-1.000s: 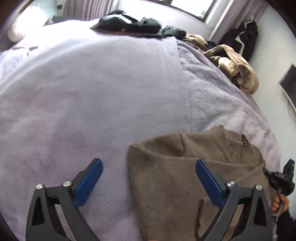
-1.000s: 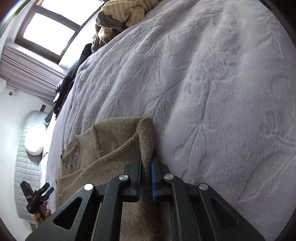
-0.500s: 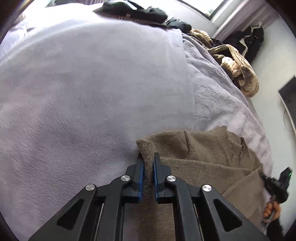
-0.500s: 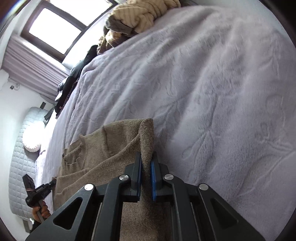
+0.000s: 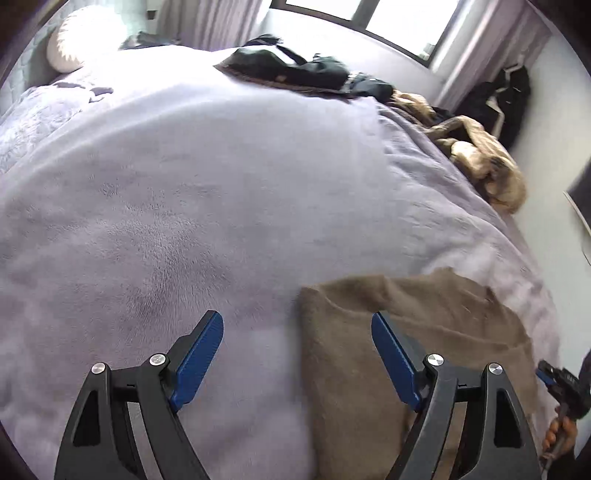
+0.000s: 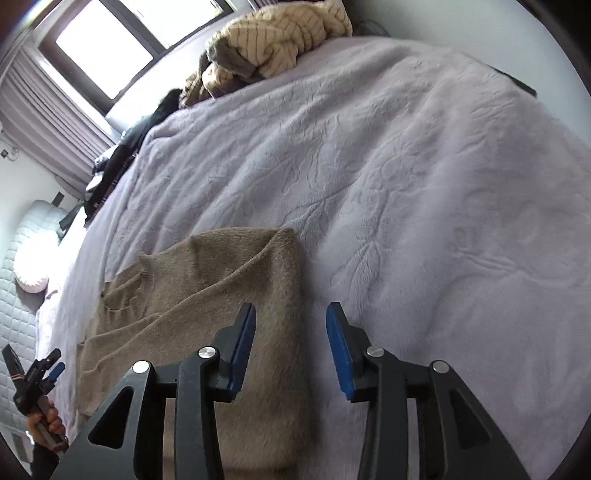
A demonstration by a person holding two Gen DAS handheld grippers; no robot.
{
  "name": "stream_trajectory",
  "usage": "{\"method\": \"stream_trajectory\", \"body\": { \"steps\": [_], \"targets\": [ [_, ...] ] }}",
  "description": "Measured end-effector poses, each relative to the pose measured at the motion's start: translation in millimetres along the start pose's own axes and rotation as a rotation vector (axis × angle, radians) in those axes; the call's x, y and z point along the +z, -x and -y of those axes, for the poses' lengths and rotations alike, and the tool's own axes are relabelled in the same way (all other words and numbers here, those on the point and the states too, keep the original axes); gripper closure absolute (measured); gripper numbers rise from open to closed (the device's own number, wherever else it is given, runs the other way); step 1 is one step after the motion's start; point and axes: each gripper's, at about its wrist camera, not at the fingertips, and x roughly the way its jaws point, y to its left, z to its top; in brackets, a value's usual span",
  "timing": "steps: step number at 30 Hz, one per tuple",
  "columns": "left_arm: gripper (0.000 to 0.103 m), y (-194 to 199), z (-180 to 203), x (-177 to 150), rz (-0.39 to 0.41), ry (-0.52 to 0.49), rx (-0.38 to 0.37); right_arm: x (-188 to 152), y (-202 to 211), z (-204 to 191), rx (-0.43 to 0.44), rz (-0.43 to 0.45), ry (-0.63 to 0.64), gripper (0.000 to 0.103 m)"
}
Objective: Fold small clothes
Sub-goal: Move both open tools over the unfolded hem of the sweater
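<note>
One fuzzy brown knit garment lay folded, flat on the plush lavender blanket, at lower centre of both views. The left gripper and right gripper had just been opening, both spread, pinching nothing. A striped cream heap sat at the upper edge.

Both wrist views look steeply down, close over the bed, from opposite ends of the brown sweater, which both share.
</note>
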Motion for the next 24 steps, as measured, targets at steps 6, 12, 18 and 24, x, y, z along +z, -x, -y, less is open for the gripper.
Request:
{"method": "stream_trajectory", "body": {
  "steps": [6,12,18,24],
  "targets": [
    [0.02,25,54,-35,-0.015,-0.172,-0.09,-26,22,-33,0.073,-0.018,0.068,0.067],
    [0.02,4,74,-83,-0.104,-0.212,-0.105,-64,7,-61,0.026,-0.1,0.215,0.068],
    [0.02,13,53,-99,-0.09,-0.168,-0.099,-85,1,-38,0.043,-0.124,0.165,0.069],
    [0.02,21,55,-105,-0.097,-0.177,0.03,-94,28,-45,0.06,-0.118,0.178,0.062]
  ]
}}
